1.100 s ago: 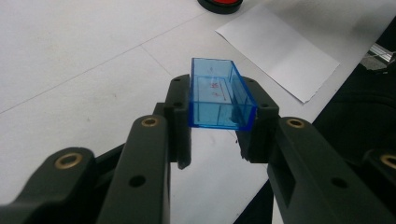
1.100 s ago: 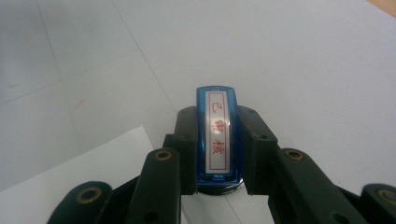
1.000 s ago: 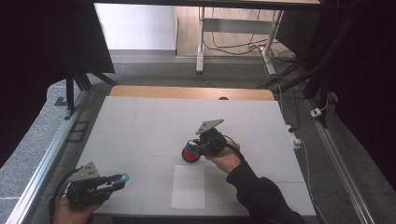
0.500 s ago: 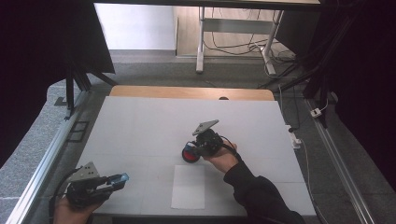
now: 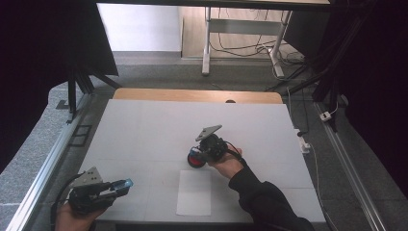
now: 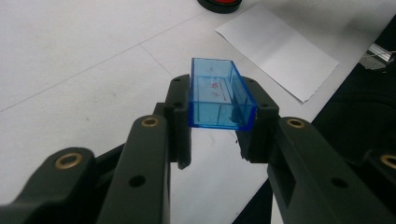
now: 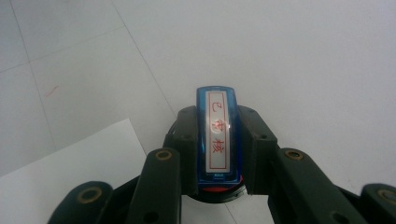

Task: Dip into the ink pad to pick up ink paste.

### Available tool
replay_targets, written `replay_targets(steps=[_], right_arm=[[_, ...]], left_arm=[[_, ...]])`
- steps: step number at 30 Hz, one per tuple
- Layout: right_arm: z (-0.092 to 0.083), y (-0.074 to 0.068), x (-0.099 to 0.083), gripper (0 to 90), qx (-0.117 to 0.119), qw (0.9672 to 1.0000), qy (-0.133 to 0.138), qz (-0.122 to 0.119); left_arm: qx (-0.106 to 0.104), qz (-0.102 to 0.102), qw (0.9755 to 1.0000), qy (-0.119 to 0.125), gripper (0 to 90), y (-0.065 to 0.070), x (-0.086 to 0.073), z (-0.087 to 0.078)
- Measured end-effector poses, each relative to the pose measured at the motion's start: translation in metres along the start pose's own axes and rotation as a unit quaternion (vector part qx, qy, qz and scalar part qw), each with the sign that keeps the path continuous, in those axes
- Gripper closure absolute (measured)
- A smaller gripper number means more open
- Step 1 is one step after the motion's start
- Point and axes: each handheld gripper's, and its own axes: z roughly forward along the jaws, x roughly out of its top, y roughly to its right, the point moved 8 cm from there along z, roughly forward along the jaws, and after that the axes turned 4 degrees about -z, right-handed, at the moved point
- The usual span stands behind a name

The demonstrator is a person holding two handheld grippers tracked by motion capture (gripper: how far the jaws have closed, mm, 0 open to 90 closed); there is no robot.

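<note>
Left gripper (image 6: pixel 212 140) clamped on blue cap (image 6: pixel 219 95), parked at near-left table edge. Right gripper (image 7: pixel 218 154) closed on stamp (image 7: pixel 217 140), pressed down on red ink pad (image 5: pixel 194 158) just above paper (image 5: pixel 194 192). Cap off and inking underway; stamping paper and recapping likely left

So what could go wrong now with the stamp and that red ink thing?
The right claw holds the blue stamp over the round red ink pad, gripping only its narrow sides, so it might tilt or slip and ink unevenly. Fresh ink could smear the white table before reaching the paper sheet. The left claw pinches the clear blue cap only at its near end, so the cap could drop.
</note>
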Motion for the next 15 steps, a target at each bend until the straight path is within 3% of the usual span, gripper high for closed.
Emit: replay_targets(steps=[7,15], right_arm=[[0.0009,-0.0010,0.0009,71.5,-0.008,0.9999,-0.004,-0.011],[0.0013,0.0050,-0.0005,71.6,0.018,0.9994,0.006,0.028]], left_arm=[[0.001,0.000,1.0000,-0.001,67.5,0.0001,0.0000,0.0003],[0.001,0.000,1.0000,-0.001,67.5,0.0000,-0.0001,0.0003]])
